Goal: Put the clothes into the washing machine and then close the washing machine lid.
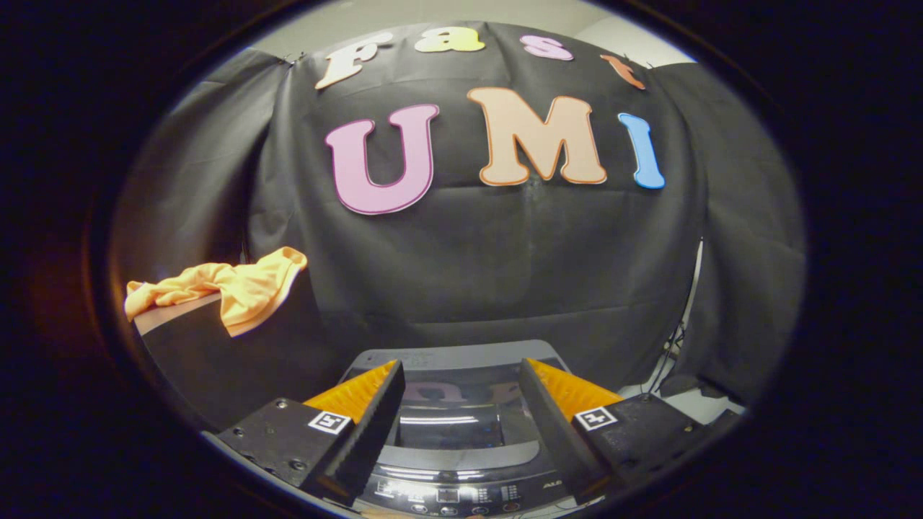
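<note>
An orange garment (pixel 231 287) lies crumpled on top of a dark stand (pixel 216 353), off to the left of and beyond my fingers, one end hanging over the stand's edge. The washing machine (pixel 454 440) sits below and just ahead of my fingers, with its glossy lid (pixel 451 411) lying flat and closed and its control panel nearest me. My gripper (pixel 459 371) hovers above the lid, open, with nothing between its fingers.
The booth's black cloth wall (pixel 505 274) hangs close behind the machine and the stand. Dark cables (pixel 674 346) run down the cloth to the right of the machine, above a pale patch of floor (pixel 692 404).
</note>
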### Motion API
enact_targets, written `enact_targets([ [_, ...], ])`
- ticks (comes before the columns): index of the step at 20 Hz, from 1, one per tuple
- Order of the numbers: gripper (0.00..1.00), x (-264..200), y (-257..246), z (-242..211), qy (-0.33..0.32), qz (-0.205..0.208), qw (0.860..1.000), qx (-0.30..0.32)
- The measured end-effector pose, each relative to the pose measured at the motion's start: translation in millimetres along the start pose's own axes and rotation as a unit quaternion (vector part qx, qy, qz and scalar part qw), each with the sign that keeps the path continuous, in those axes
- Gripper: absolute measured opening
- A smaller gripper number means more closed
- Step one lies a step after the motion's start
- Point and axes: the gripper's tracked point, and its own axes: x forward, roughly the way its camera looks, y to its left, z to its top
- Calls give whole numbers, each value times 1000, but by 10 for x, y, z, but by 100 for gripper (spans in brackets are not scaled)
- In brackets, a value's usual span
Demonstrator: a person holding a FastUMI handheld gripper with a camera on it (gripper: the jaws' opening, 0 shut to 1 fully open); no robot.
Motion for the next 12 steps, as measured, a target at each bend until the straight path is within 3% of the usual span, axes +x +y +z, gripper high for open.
enact_targets([
  [12,97,-882,-524,45,-91,9,996,0],
])
